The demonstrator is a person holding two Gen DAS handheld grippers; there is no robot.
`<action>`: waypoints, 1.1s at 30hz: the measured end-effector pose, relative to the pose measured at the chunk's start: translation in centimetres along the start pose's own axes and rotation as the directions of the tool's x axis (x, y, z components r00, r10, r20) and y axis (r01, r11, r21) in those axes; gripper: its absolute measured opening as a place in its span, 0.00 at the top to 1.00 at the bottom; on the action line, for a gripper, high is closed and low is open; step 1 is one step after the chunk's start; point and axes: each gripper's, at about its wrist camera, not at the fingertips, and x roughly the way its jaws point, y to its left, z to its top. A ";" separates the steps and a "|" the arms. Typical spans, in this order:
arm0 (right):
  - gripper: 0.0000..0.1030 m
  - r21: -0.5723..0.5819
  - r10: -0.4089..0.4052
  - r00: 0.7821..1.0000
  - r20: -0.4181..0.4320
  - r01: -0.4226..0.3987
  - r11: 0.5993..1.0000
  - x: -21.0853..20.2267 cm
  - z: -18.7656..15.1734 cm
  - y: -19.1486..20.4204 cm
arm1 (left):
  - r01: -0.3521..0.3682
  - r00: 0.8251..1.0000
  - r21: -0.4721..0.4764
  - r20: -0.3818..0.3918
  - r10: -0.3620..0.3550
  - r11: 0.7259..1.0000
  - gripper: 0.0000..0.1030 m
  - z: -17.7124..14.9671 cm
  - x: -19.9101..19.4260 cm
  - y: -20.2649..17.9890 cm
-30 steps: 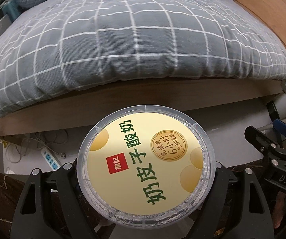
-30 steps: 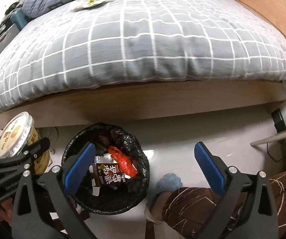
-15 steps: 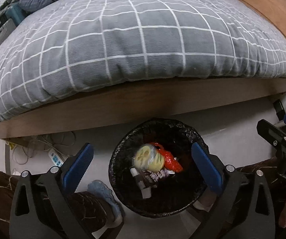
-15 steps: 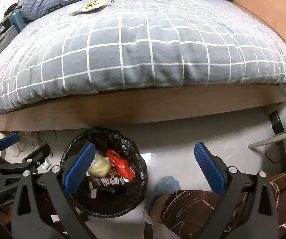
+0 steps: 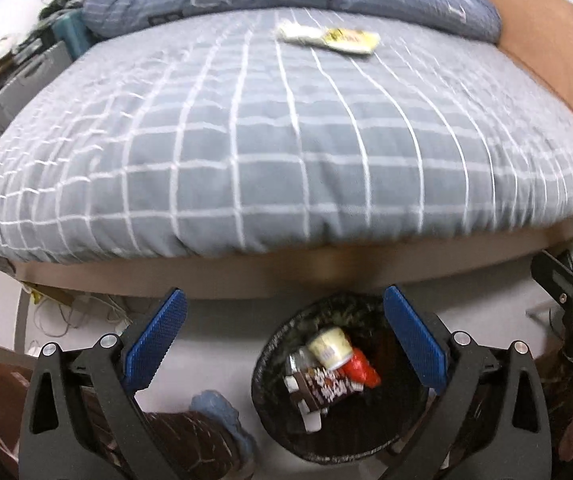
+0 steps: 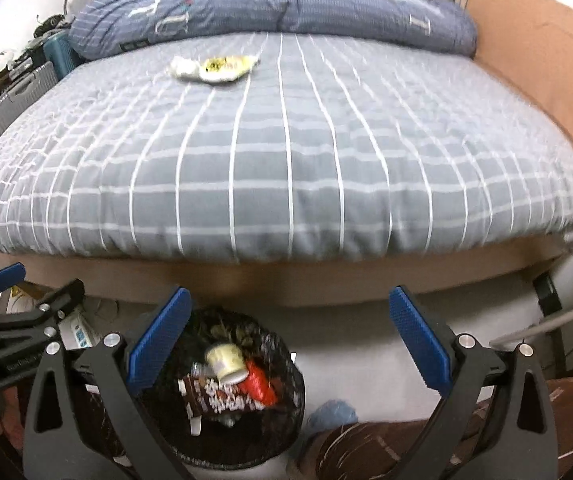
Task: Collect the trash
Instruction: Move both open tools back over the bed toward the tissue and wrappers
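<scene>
The left gripper point(image 5: 282, 332), clamped a second ago on a yogurt cup point(image 5: 329, 347) whose lid read 奶皮子酸奶, now hangs with its fingers wide apart and empty, and the cup lies on its side in the black bin point(image 5: 282, 432) on the floor below, beside a brown carton point(image 5: 324, 390) and a red wrapper point(image 5: 360, 368), so that piece of trash counts as collected. The right gripper point(image 6: 290, 336) also has its fingers spread and holds nothing. The next job looks to be the white-and-yellow wrapper point(image 6: 216, 67) well away on the grey checked bed point(image 6: 286, 168), its print too blurred to read, as is the carton's.
</scene>
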 end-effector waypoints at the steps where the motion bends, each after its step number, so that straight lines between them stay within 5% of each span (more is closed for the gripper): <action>1: 0.07 -0.001 0.003 1.000 0.008 -0.003 1.000 -0.1 0.3 0.1 | 0.001 1.000 -0.003 0.007 -0.001 1.000 0.06 0.3 -0.2 0.2; 17: 0.07 -0.020 0.030 0.990 0.137 -0.028 0.999 0.5 8.9 2.0 | -0.009 0.991 -0.033 0.133 0.013 0.999 0.06 8.4 -0.8 3.1; 33: 0.07 -0.048 0.054 0.992 0.110 -0.049 0.998 7.8 17.0 3.3 | -0.021 0.986 -0.043 0.162 0.028 0.999 0.06 18.4 4.4 5.5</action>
